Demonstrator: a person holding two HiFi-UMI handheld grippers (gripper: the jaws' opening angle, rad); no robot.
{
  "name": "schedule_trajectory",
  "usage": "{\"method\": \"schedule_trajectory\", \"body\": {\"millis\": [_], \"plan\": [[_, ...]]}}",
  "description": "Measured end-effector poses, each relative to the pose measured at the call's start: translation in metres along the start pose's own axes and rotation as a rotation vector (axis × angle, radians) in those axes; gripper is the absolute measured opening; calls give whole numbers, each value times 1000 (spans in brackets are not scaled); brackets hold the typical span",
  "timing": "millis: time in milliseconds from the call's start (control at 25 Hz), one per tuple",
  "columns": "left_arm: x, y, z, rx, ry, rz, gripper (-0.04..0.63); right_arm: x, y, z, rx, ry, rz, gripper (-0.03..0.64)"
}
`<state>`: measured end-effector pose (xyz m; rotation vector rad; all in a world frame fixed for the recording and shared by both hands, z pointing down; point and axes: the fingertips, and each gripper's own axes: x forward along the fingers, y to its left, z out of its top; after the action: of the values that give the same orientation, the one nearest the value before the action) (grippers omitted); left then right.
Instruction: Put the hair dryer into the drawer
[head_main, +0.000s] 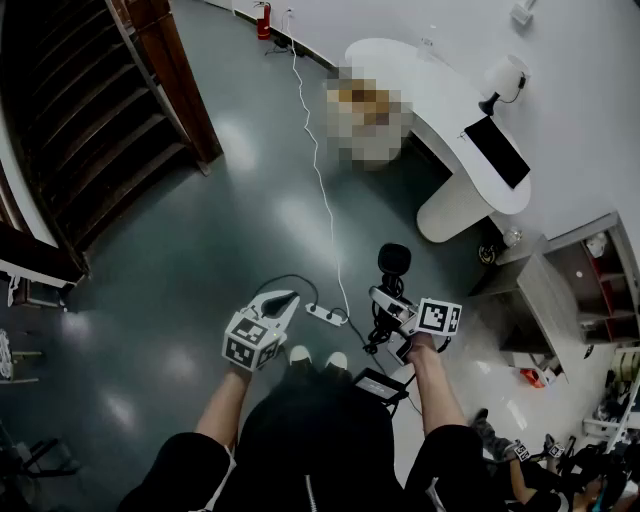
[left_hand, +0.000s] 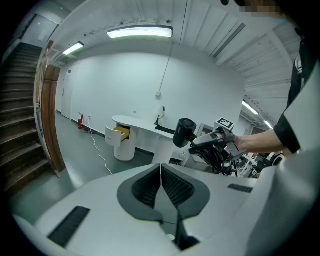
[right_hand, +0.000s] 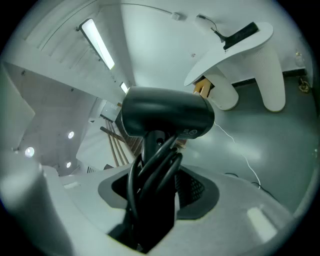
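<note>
The hair dryer (right_hand: 167, 117) was black and was held in the air by its handle, its barrel lying crosswise above the right gripper (right_hand: 155, 195). That gripper's jaws stood wide, clamped on the handle together with the cord (right_hand: 150, 170), which was bunched in black loops along it. In the head view the dryer (head_main: 393, 260) hung over the grey floor (head_main: 200, 250), in front of the person's right forearm, with the right gripper (head_main: 388, 300) just beneath its barrel. From the left gripper view the dryer (left_hand: 186, 132) showed to the right, with the cord (left_hand: 220, 159) hanging below the handle.

The left gripper (left_hand: 161, 172) had its jaws closed together, with nothing between them. In the head view it (head_main: 283, 303) was held out beside the right one, apart from the dryer.

The drawer (left_hand: 121, 133) stood pulled open at the rounded end of a white curved table (left_hand: 142, 121), its inside wood-coloured. It was well apart from the dryer, across the floor. The right gripper view showed the drawer (right_hand: 202, 87) under the table (right_hand: 235, 50), past the barrel. In the head view the table (head_main: 400, 65) lay ahead, and a mosaic patch covered the drawer end.

A power strip (head_main: 327, 315) lay on the floor between the grippers, and a white cable (head_main: 315, 150) ran from it towards the far wall. A staircase (head_main: 90, 110) rose at the left.
</note>
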<state>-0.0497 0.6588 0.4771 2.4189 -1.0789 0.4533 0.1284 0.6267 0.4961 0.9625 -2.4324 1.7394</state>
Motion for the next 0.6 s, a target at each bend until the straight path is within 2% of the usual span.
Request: {"method": "schedule_trajectory", "body": {"millis": [240,600], "plan": [[-5,-39,-15,-7,12,1,14,-22,7,-21,-26,29,2,201],[7,-71,-11,22,9,-14,14,-36,7,-25,-26,33,24,201]]}}
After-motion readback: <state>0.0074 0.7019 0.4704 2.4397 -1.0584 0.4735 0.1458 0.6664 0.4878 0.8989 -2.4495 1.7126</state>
